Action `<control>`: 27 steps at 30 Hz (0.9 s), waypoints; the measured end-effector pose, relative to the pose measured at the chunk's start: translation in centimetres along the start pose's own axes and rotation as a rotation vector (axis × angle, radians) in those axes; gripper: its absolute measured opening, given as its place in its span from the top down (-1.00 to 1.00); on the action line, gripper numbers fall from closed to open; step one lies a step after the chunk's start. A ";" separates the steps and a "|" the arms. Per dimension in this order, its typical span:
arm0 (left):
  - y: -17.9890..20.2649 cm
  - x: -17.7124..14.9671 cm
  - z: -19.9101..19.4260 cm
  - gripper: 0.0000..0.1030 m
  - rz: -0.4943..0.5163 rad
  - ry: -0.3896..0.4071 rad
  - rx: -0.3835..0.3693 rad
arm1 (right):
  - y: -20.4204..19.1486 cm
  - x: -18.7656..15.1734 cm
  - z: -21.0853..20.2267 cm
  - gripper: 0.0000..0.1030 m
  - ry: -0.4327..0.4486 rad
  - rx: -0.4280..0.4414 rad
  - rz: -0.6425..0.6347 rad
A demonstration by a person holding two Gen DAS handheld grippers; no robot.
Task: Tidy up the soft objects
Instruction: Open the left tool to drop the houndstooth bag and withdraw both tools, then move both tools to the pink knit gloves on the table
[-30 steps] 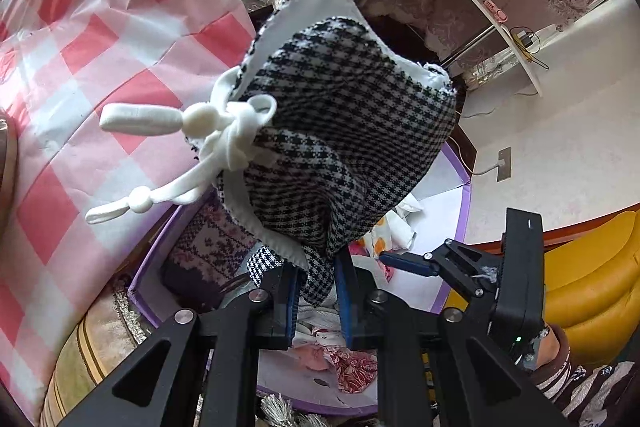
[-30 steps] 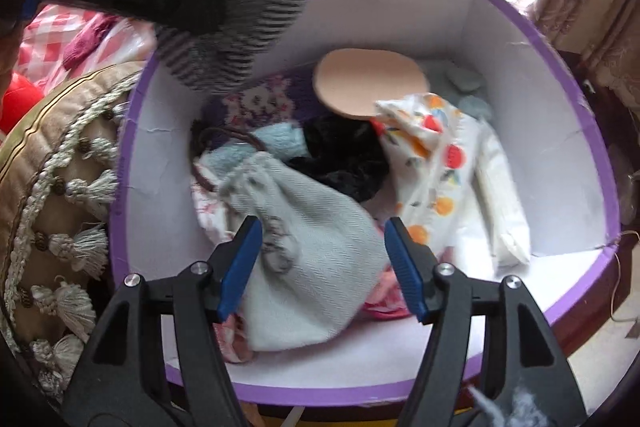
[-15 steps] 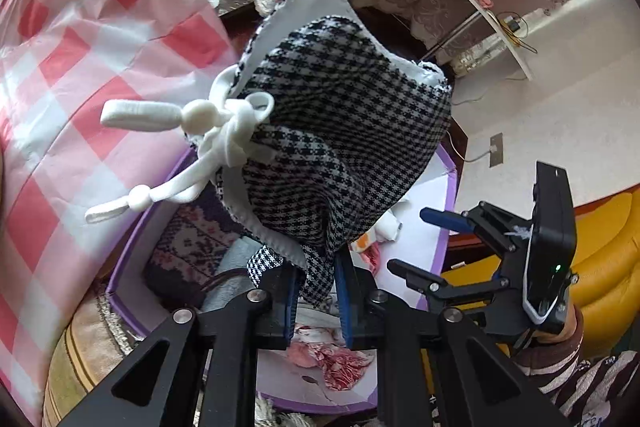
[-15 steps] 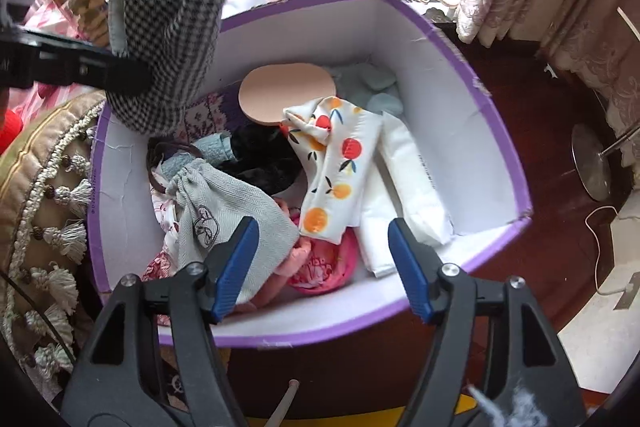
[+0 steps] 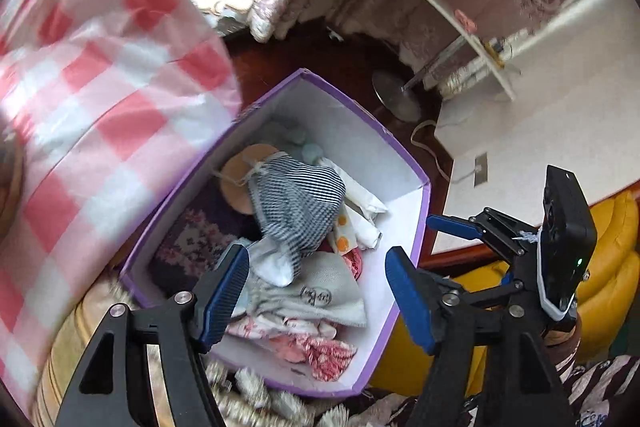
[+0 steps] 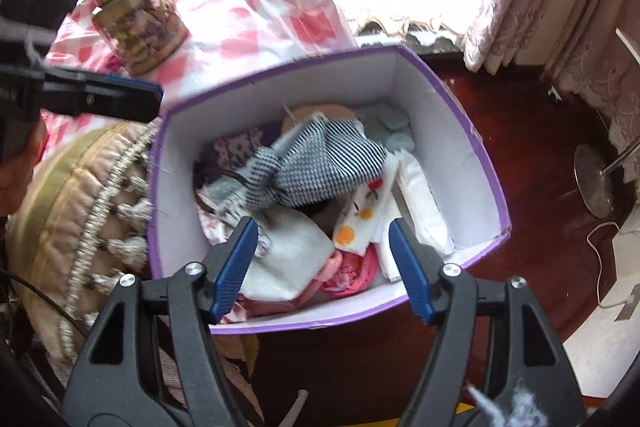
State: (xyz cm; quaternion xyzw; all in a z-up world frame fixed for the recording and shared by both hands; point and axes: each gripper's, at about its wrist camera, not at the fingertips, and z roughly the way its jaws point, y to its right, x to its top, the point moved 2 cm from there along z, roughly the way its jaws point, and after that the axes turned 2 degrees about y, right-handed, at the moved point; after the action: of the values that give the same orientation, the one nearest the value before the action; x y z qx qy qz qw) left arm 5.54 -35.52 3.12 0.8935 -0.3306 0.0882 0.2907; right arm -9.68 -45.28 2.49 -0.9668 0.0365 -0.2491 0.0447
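Houndstooth pouch (image 5: 298,203) dropped from left tool (image 5: 316,293), jaws just sprung apart, now inside purple box (image 5: 404,163); right tool (image 6: 324,267) released, empty; jar (image 6: 140,23) far left.

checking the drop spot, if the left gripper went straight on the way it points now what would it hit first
Probably the pale grey pouch inside the purple box, just below the checked bag. The left gripper, its jaws just opened and holding nothing, aims between them, though depth is hard to judge.
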 end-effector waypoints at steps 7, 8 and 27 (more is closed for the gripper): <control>-3.9 -4.3 -6.8 -0.39 -0.122 0.151 0.003 | -2.5 2.1 -3.1 -0.45 0.076 0.002 -0.028; -4.4 -5.0 -8.1 -0.39 -0.141 0.178 0.012 | -2.8 2.5 -3.4 -0.45 0.087 -0.002 -0.036; -13.3 -17.1 -26.8 -0.42 -0.300 0.680 0.448 | -17.0 10.1 -6.1 -0.56 0.221 0.225 -0.175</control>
State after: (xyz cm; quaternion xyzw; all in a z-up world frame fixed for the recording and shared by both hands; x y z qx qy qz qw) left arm 1.94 -2.66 12.88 0.8927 -0.0552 0.4040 0.1917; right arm -3.02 -29.78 14.41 -0.9219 -0.0712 -0.3593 0.1262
